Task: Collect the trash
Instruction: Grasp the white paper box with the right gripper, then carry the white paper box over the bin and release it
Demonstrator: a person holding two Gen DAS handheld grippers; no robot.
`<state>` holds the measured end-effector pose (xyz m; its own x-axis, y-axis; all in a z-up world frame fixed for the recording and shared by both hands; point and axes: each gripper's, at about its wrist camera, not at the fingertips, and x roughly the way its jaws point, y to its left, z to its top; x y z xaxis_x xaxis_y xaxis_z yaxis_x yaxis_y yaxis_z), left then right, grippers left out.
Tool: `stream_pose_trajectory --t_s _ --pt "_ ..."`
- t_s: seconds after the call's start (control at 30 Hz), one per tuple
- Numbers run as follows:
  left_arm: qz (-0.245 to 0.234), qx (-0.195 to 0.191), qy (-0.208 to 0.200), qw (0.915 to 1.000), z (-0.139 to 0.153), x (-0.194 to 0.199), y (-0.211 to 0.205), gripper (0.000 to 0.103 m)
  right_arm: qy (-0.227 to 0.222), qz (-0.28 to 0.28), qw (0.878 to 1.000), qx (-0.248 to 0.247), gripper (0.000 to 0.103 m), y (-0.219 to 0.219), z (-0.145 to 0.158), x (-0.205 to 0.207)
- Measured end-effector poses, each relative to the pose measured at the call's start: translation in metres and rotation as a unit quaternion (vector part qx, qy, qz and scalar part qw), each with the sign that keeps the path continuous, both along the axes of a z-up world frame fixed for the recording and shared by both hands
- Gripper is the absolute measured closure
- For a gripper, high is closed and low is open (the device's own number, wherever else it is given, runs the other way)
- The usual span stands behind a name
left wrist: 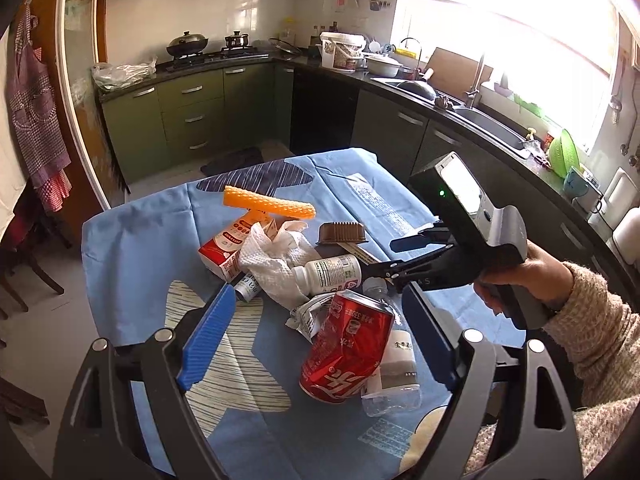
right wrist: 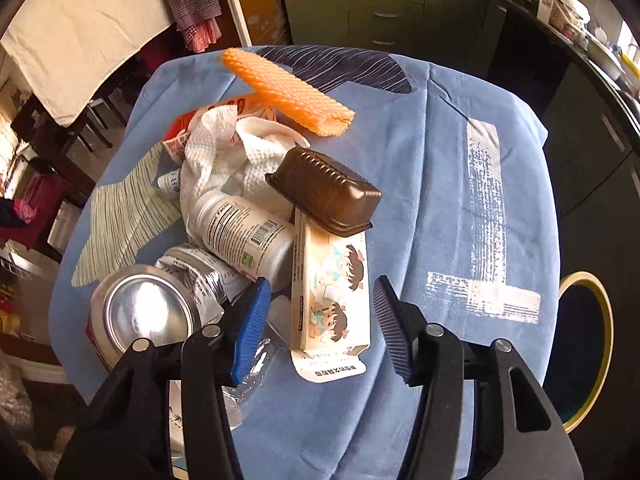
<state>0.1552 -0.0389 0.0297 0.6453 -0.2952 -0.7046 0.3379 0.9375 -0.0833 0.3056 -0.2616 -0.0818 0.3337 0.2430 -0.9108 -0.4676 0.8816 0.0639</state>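
Observation:
A heap of trash lies on the blue tablecloth (left wrist: 132, 248). My left gripper (left wrist: 320, 344) hangs open over a dented red can (left wrist: 346, 348) and a clear plastic bottle (left wrist: 394, 372); its pads touch neither. My right gripper (right wrist: 322, 320) is open astride a flat cartoon-printed box (right wrist: 332, 292), with a small gap on each side. A brown plastic tray (right wrist: 324, 196) rests upside down on the box's far end. Beside it lie a white pill bottle (right wrist: 244, 232), crumpled paper towel (right wrist: 224, 160), an orange foam strip (right wrist: 288, 92) and a red-and-white carton (left wrist: 224, 248).
A dark bin with a yellow rim (right wrist: 584, 348) stands on the floor by the table's right edge. Green kitchen cabinets (left wrist: 192, 112) and a counter with a sink (left wrist: 492, 128) lie beyond the table. A person's hand (left wrist: 532, 280) holds the right gripper (left wrist: 384, 258).

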Motion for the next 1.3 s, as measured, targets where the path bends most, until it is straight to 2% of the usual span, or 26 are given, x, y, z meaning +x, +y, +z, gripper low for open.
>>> stream_pose_trajectory --t_s 0.2,0.27,0.3,0.33,0.37,0.53,0.73,0.9,1.0,1.13,1.2,1.3 --pt "-0.001 0.001 0.001 1.0 -0.001 -0.001 -0.001 0.022 -0.036 0.02 0.997 -0.059 0.057 0.016 -0.012 -0.012" --pt "-0.002 0.001 0.001 1.0 -0.001 -0.001 -0.001 0.022 -0.041 0.024 0.997 -0.06 0.064 0.017 -0.014 -0.013" --pt "-0.001 0.002 0.001 1.0 -0.001 -0.001 -0.001 0.022 -0.04 0.024 0.997 -0.059 0.074 0.016 -0.013 -0.013" --pt "-0.001 0.002 0.001 1.0 -0.002 -0.001 -0.001 0.022 -0.043 0.021 0.997 -0.062 0.08 0.015 -0.012 -0.012" --pt "-0.001 0.001 0.002 1.0 -0.002 -0.001 -0.001 0.022 -0.047 0.018 0.997 -0.065 0.08 0.013 -0.011 -0.012" --pt "-0.002 0.001 0.001 1.0 -0.002 -0.001 -0.001 0.022 -0.057 0.006 0.997 -0.056 0.089 -0.002 0.0 -0.012" --pt "-0.004 0.003 0.005 1.0 -0.006 -0.001 -0.002 0.021 -0.047 0.015 0.998 -0.027 0.089 -0.02 0.017 -0.031" --pt "-0.006 0.004 0.007 0.9999 -0.008 -0.001 -0.003 0.021 -0.042 -0.001 0.999 0.029 0.089 -0.057 0.042 -0.051" --pt "-0.008 0.005 0.01 0.9999 -0.01 0.001 -0.005 0.021 -0.064 -0.046 0.996 0.042 0.089 -0.102 0.063 -0.056" --pt "-0.018 0.005 0.011 0.9998 -0.013 0.0 -0.01 0.021 -0.086 -0.167 0.982 0.03 0.089 -0.193 0.075 -0.04" --pt "-0.022 0.006 0.011 0.9997 -0.014 0.0 -0.013 0.021 -0.072 -0.219 0.973 0.017 0.089 -0.235 0.065 -0.027" --pt "-0.03 0.008 0.014 0.9994 -0.017 0.0 -0.018 0.021 -0.04 -0.281 0.959 0.004 0.089 -0.286 0.034 -0.005"
